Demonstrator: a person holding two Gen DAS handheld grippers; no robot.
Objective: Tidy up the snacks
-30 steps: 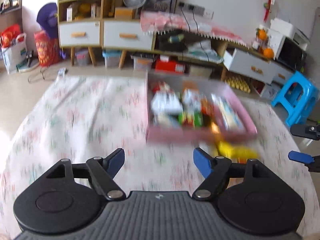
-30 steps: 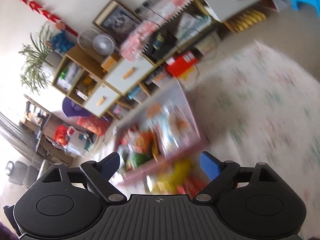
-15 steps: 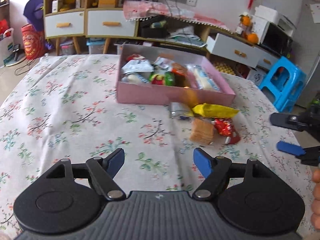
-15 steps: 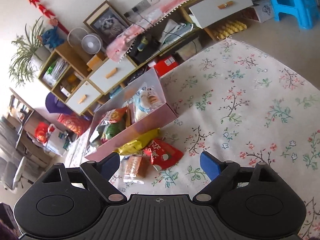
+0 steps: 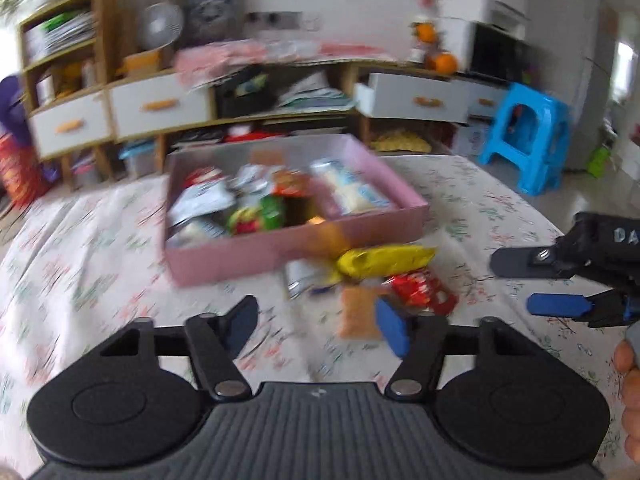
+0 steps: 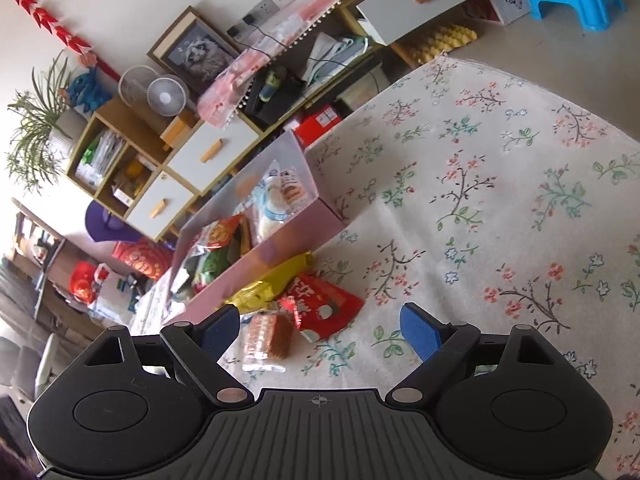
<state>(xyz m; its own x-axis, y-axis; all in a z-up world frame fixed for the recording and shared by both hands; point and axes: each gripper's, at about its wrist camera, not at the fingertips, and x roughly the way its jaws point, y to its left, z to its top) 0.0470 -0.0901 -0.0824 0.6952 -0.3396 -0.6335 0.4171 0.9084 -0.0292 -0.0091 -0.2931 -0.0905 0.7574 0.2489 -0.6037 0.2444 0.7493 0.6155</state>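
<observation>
A pink box full of snack packets sits on the floral tablecloth. In front of it lie a yellow packet, a red packet and a clear pack of orange crackers. My left gripper hovers just short of the crackers; its jaws are closing with nothing between them. My right gripper stands open above the crackers and red packet, empty; in the left wrist view the right gripper enters from the right.
A low cabinet with white drawers and cluttered shelves runs behind the table. A blue stool stands at the right. The tablecloth stretches bare to the right of the box. A hand shows at the right edge.
Both grippers have come closer to the loose snacks in front of the box. The left gripper's fingers have narrowed and its view has rolled. The right gripper's jaws are unchanged.
</observation>
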